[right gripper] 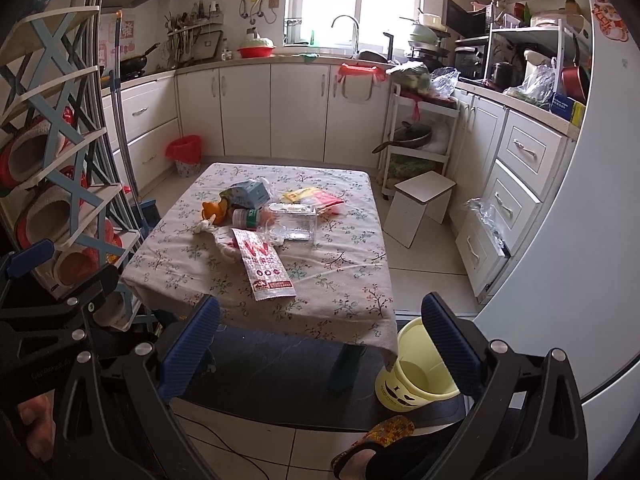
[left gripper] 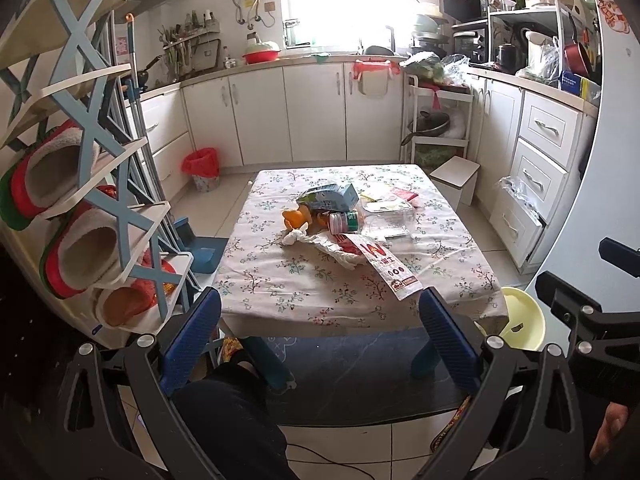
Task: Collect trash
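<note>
Low table point(left gripper: 280, 280) with floral cloth sits centre frame in both wrist views. Trash is heaped mid-table, slightly toward its far half.

Pile, as seen:
- long red-and-white wrapper point(right gripper: 266, 266), nearest item, one end pointing at the near table edge
- crumpled white tissue point(left gripper: 294, 236), left side of the pile
- clear plastic box point(right gripper: 294, 224), right of centre
- small jar with green label point(left gripper: 344, 222), lying on its side
- blue-green carton point(right gripper: 248, 194), behind
- orange peel point(left gripper: 296, 216), left
- red and yellow packets point(right gripper: 316, 198), far right

Handling, by judgement: all light. Wrapper and tissue are limp; pinch anywhere, the wrapper best at its near end. Clear box is thin, slick, likely to buckle; take it by a wall. Jar will roll; grip across the body.

Left gripper point(left gripper: 320, 340): released, jaws spread wide, empty. Right gripper point(right gripper: 320, 348): same, spread and empty. Both hang lower frame, short of the near table edge, pile well apart ahead.

Yellow bucket point(right gripper: 424, 376) stands on the floor at the table's near right corner, just beside the right gripper; probable drop point.
</note>
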`<state>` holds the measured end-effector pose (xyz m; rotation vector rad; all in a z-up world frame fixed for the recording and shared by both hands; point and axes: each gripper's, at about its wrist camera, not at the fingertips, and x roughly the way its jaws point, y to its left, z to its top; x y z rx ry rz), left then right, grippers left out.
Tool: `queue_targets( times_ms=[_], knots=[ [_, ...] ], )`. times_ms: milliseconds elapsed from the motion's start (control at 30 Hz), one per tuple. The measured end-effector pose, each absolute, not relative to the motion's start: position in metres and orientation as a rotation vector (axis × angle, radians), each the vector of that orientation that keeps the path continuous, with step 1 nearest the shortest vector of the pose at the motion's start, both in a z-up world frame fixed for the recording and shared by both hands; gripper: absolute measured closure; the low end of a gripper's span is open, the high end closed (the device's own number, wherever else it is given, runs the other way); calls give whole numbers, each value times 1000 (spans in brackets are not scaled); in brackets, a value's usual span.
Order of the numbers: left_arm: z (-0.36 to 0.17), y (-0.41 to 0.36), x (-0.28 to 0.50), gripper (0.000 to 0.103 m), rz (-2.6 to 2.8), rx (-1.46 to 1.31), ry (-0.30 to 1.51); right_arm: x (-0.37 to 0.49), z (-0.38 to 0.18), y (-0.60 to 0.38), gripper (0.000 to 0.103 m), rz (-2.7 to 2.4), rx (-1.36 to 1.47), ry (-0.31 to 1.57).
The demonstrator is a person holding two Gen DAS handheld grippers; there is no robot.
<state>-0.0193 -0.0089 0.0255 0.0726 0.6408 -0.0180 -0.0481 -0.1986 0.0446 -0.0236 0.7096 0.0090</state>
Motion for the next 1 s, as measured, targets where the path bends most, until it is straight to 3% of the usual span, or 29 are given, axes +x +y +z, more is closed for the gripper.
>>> queue_targets(
  times_ms=[1000],
  knots=[
    [-6, -8, 14, 8, -12, 53, 713, -13, 19, -198, 6, 26, -16, 774]
  ],
)
